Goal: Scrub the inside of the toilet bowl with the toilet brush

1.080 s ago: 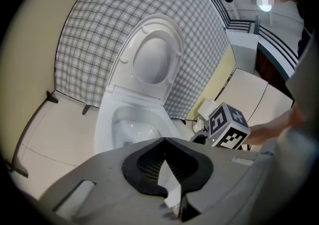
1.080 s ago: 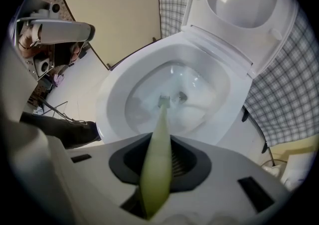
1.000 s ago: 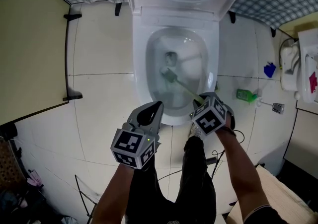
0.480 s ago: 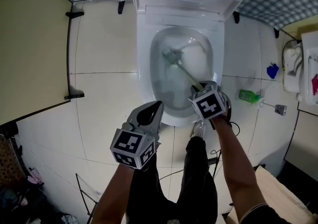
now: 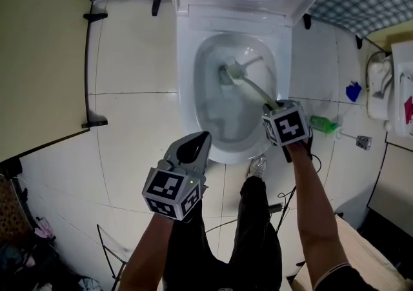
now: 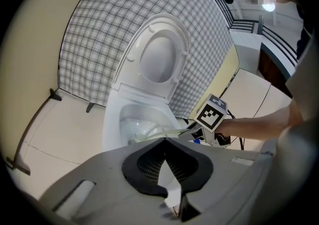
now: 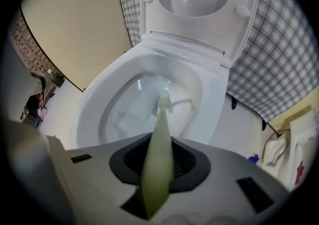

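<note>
Clamped on the brush (image 5: 233,74), the right gripper (image 5: 276,113) may flick water over the bowl (image 5: 186,83) rim if swept fast; the left gripper (image 5: 195,144) hangs closed.

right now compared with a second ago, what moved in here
The right hand-held gripper, shut on the toilet brush, moved toward the tank and slightly right; the brush head slid from the middle of the toilet bowl toward its rear. The left hand-held gripper stayed put, shut and empty.

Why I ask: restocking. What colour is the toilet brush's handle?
Toilet brush handle: pale yellow-green; right gripper view.
</note>
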A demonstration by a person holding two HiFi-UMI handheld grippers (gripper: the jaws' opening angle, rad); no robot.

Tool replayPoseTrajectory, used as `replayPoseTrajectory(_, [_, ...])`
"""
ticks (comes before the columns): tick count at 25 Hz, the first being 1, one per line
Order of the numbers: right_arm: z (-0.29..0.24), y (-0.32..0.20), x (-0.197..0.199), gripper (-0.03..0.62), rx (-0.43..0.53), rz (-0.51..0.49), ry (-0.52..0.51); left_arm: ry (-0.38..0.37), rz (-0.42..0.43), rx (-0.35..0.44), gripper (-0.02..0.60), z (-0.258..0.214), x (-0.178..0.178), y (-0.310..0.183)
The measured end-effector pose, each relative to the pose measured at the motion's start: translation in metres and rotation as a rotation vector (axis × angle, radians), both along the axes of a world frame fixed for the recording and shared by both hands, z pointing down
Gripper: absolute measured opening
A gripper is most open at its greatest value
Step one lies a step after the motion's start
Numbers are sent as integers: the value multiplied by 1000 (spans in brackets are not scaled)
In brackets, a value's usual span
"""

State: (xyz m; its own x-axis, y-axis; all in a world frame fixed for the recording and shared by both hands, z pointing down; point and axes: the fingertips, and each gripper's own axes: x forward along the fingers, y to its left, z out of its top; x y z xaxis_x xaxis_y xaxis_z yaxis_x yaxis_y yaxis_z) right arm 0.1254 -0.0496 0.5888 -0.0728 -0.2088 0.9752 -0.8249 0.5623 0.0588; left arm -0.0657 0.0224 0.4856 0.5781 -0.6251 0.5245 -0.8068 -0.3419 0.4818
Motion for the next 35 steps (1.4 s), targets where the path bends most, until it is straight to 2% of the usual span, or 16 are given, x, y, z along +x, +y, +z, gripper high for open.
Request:
replayPoseTrajectory(8, [4, 15, 12, 86, -52, -21, 48, 9, -1, -4, 10, 2, 3, 0])
replayPoseTrajectory(12, [5, 22, -9, 86, -67, -58, 4, 10, -8, -7, 9, 3, 1, 0])
replayPoseTrajectory(16, [13, 42, -19, 86, -121, -89, 2, 14, -14, -12, 9, 4, -1, 1])
replayPoseTrajectory(20, [21, 60, -23, 86, -181, -67, -2, 21, -20, -11, 10, 4, -4, -1])
replayPoseTrajectory(29, [42, 37, -59, 58, -185, -43, -46, 17, -24, -12, 9, 6, -12, -1])
replayPoseTrajectory(32, [51, 28, -56, 58, -197, -25, -27, 13, -26, -15, 11, 9, -16, 0])
replayPoseTrajectory(35, [51, 31, -53, 58, -212, -61, -2, 11, -33, -21, 9, 13, -21, 2])
